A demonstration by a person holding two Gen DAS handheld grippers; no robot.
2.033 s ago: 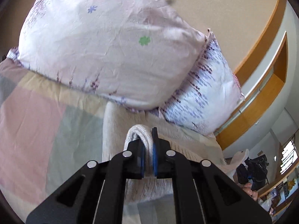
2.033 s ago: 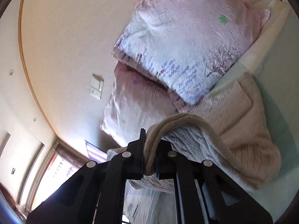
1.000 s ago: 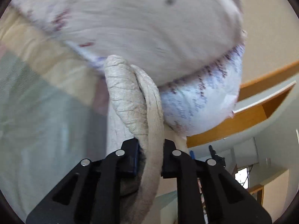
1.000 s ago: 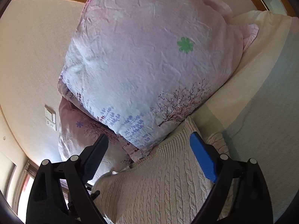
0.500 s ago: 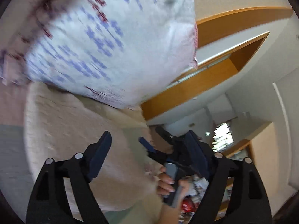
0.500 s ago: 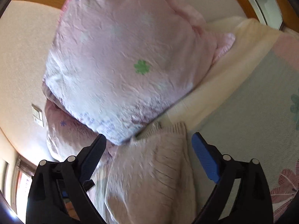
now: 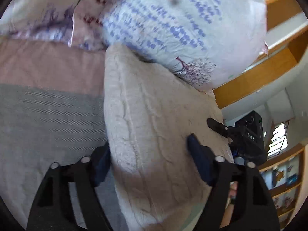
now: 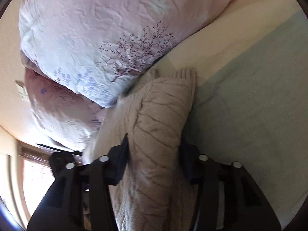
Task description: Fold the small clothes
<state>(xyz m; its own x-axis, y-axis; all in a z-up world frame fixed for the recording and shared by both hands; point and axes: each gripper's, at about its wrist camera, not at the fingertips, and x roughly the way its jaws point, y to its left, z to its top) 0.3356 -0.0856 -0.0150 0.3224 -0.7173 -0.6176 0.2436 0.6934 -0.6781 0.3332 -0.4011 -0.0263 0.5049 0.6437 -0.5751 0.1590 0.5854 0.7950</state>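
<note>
Both tongs straddle 1 cream cable-knit sweater (image 7: pixel 154 115) lying folded at the head of the bed (image 7: pixel 48 119), its far edge tucked against 2 floral pillows (image 8: pixel 100 38). The left tongs (image 7: pixel 148 154) gape wide across it, gripping nothing; the right tongs (image 8: pixel 154 150) stand half open, fingers flanking a thick fold. Open bedspread lies alongside the sweater.

A home bedroom: printed pillows (image 8: pixel 92 38) on a striped bedspread (image 7: pixel 48 111), wooden shelving (image 7: pixel 284 188).

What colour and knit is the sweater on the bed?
Beige cable knit sweater; ribbed hem at the far end. Clearest in the right wrist view.
</note>
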